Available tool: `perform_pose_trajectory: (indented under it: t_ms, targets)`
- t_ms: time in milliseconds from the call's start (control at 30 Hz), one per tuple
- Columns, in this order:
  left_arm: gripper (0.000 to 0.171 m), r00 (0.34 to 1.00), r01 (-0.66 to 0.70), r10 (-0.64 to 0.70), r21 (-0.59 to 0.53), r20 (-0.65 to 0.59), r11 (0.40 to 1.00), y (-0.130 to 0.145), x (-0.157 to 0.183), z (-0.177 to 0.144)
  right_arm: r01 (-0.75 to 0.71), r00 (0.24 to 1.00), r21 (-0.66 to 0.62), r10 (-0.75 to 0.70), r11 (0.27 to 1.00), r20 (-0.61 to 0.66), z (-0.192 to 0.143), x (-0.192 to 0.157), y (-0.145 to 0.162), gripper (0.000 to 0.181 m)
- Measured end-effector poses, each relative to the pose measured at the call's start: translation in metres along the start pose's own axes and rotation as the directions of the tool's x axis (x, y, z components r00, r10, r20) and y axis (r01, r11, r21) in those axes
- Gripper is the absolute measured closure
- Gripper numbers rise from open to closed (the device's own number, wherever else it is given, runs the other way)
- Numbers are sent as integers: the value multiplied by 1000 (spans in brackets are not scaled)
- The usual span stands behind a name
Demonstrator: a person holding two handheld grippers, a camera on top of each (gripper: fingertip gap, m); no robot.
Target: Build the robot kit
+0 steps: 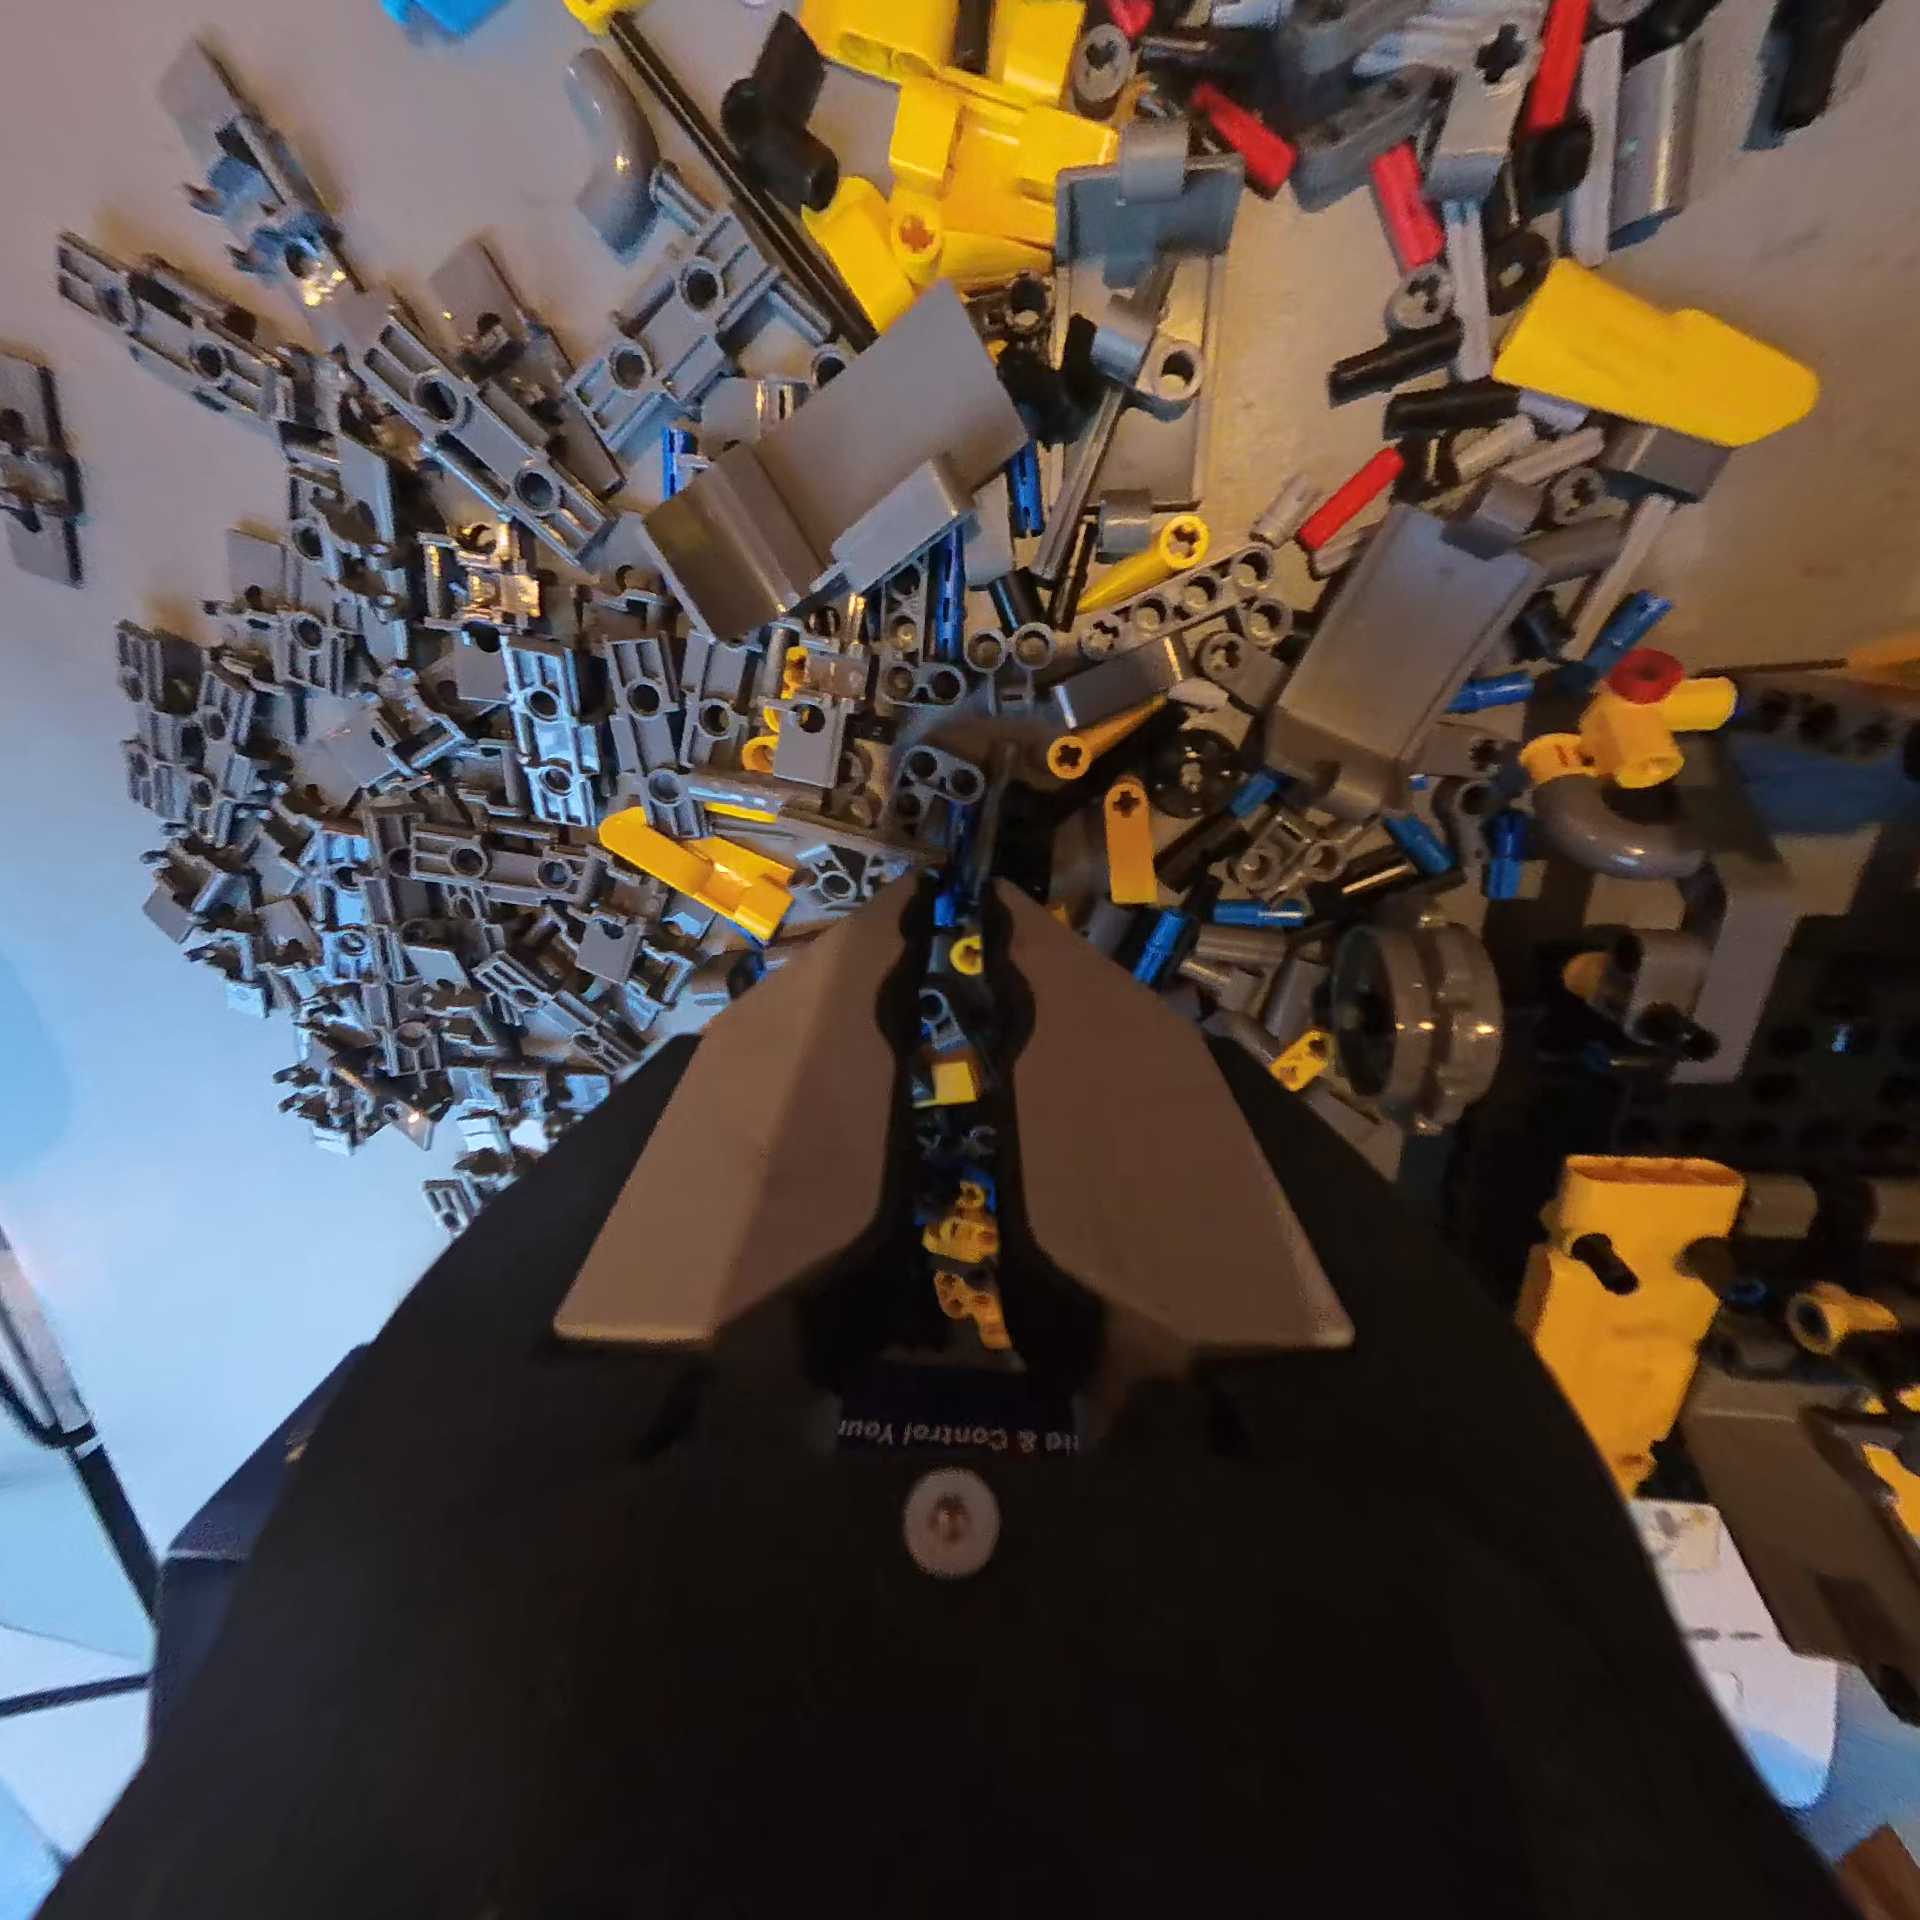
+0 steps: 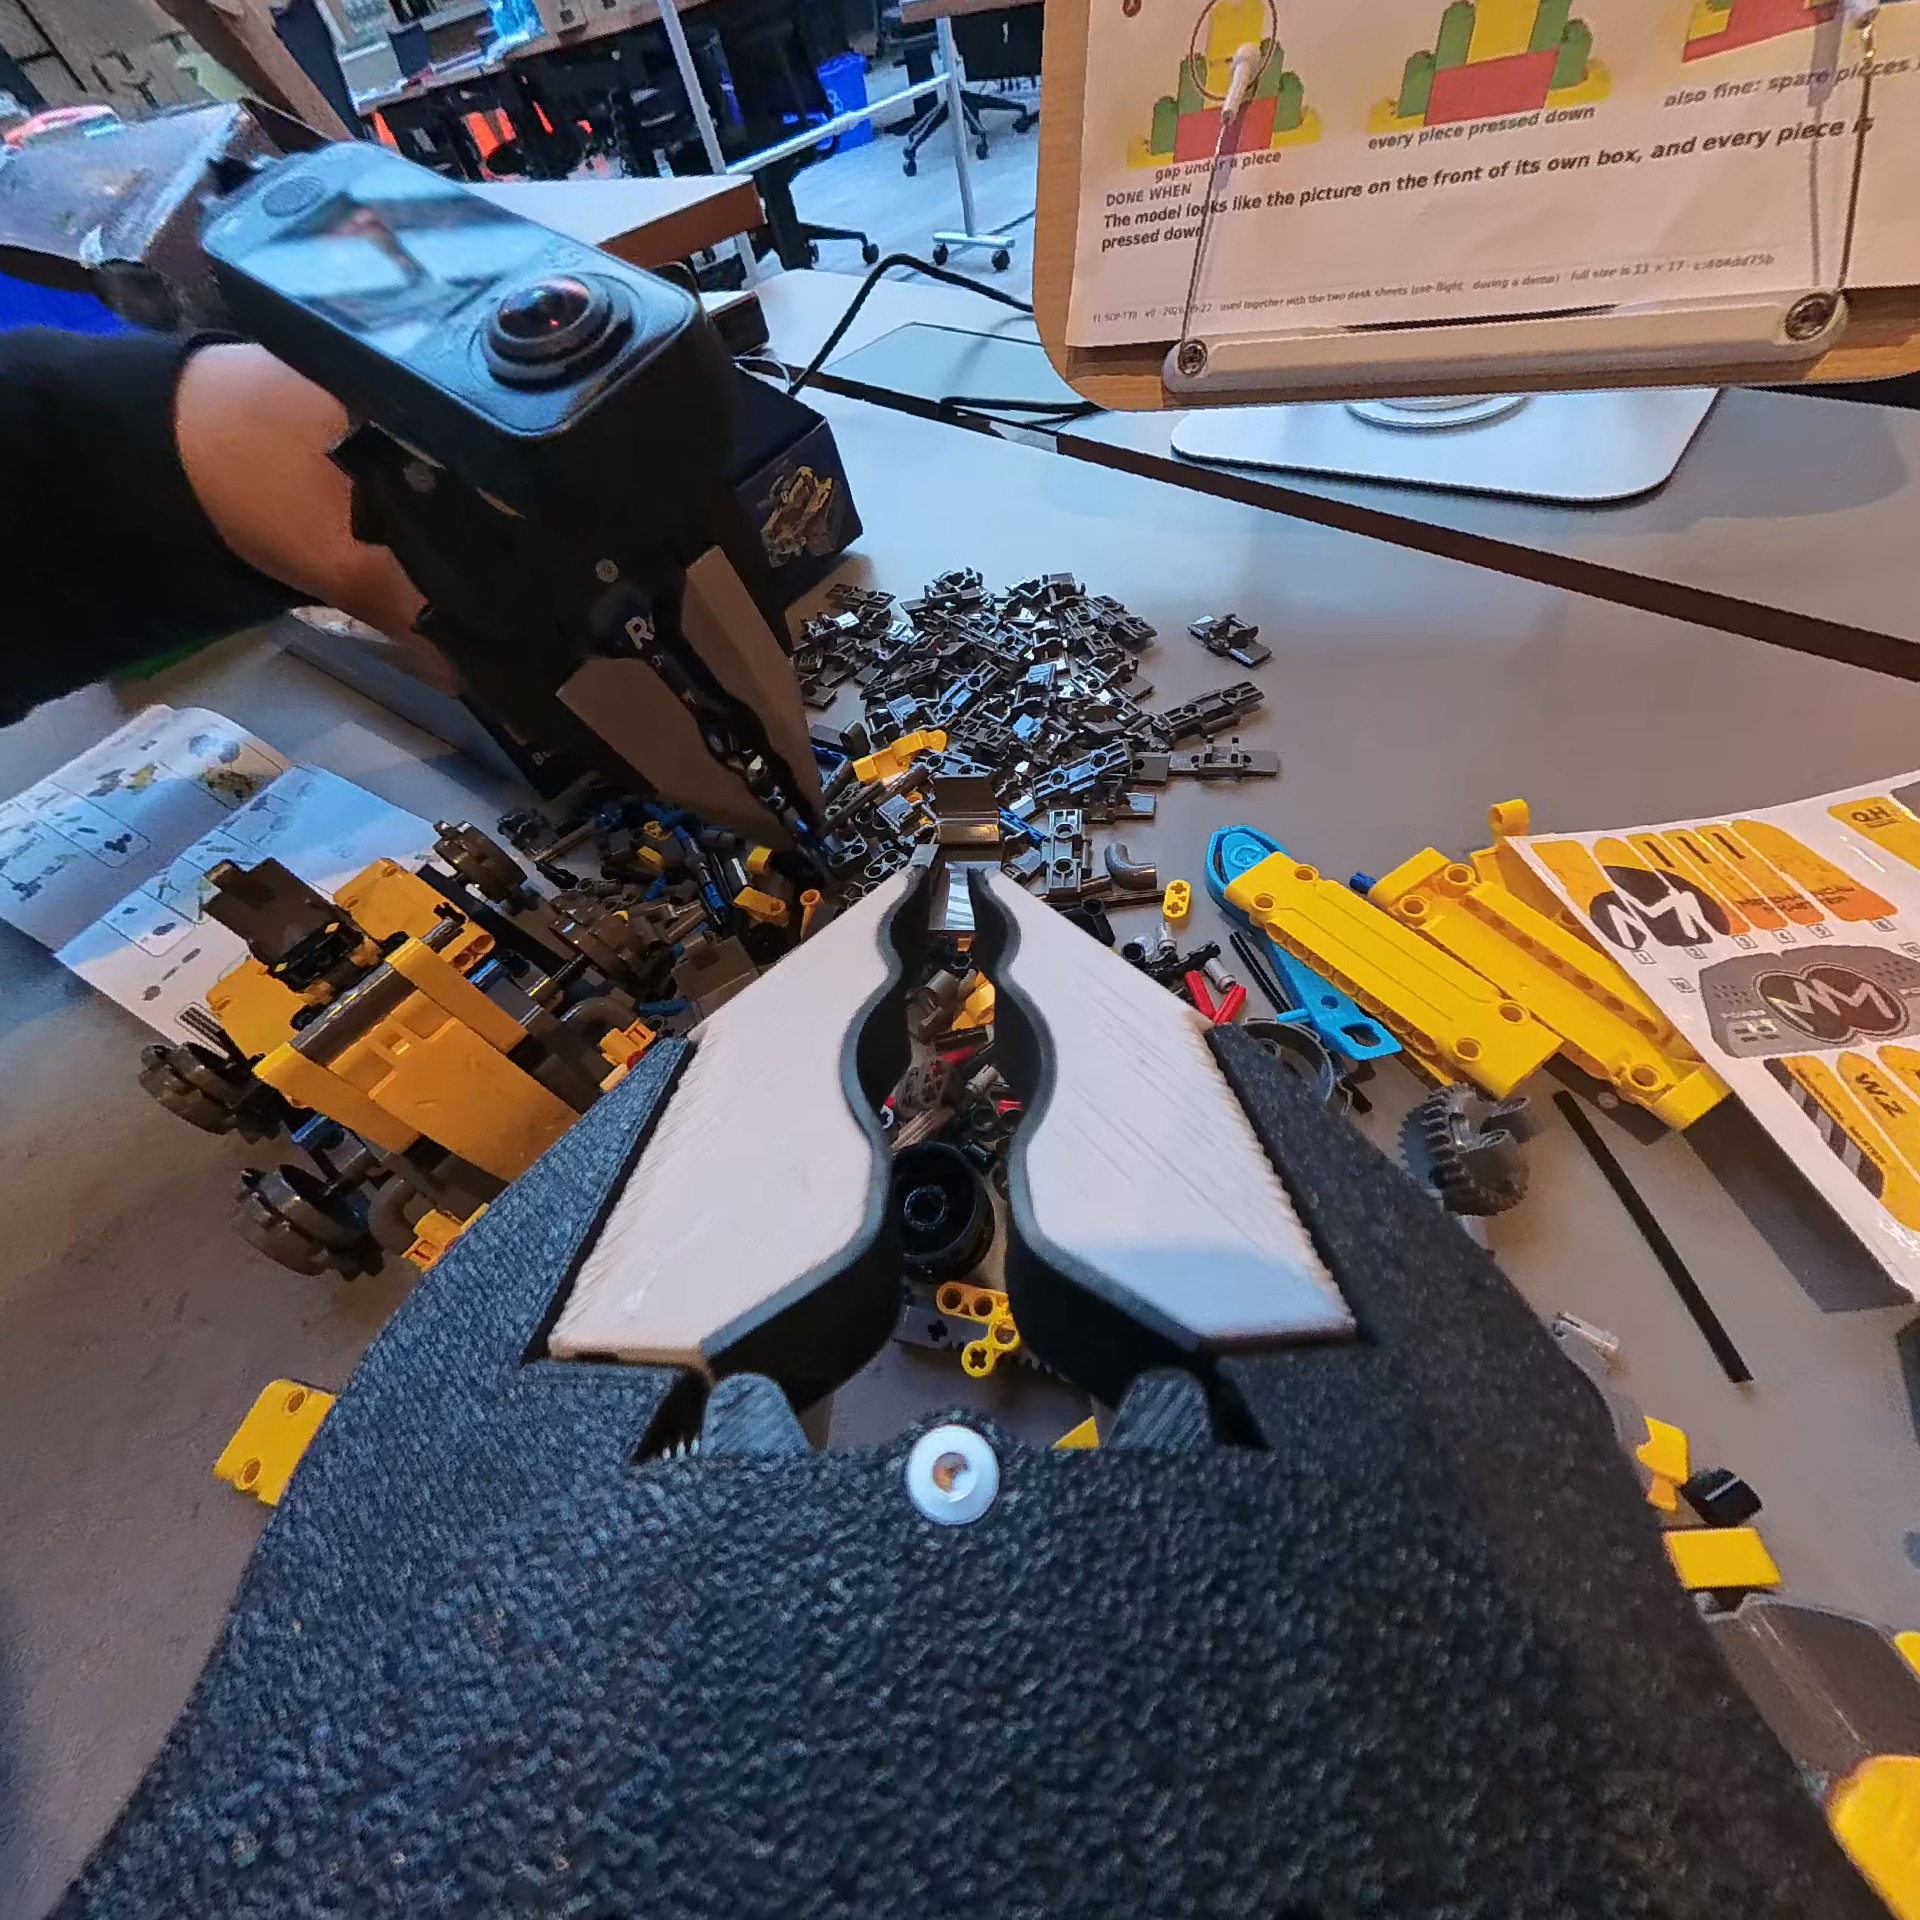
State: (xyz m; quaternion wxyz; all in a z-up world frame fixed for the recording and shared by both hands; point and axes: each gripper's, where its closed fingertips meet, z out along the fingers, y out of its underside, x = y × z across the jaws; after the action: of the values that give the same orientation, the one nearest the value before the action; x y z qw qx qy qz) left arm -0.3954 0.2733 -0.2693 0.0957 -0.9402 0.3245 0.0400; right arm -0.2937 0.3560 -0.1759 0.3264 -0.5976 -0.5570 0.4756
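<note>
The left gripper (image 2: 805,821) has its fingers nearly closed, tips down in the heap of small grey, blue and yellow plastic building pieces (image 2: 997,707); whether it grips one, I cannot tell. The right gripper (image 2: 948,878), near the heap, has fingers almost together on a small grey curved plastic panel (image 2: 951,899), with the half-built yellow and grey plastic vehicle (image 2: 416,1029) at left

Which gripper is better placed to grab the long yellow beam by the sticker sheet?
Probably right. The long yellow beam lies just to the right of the right gripper. The left gripper points down into the pile of small parts on the other side and would have to cross it.
</note>
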Motion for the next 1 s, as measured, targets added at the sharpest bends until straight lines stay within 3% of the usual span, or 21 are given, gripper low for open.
perform_pose_trajectory:
  t_ms: [500, 600, 867, 1000]
  targets:
    - [163, 999, -38, 37, -27, -16, 999, 4, 1, 4, 1, 1000, 7, -1, 1000, 10, -1, -2, -2, 173]
    - [171, 998, -56, 56, 1, 10, 998, 2, 0, -2, 3, 1000, 3, -3, 1000, 11, -1, -3, -2, 173]
    - [170, 998, 17, -18, 28, 58, 999, 2, -15, -6, 5, 1000, 1, -5, 1000, 16, -1, -4, -1, 173]
    - [167, 1000, -4, 4, 28, 0, 1000, 2, -6, 0, 1, 1000, 6, -1, 1000, 15, -2, -4, -2, 173]
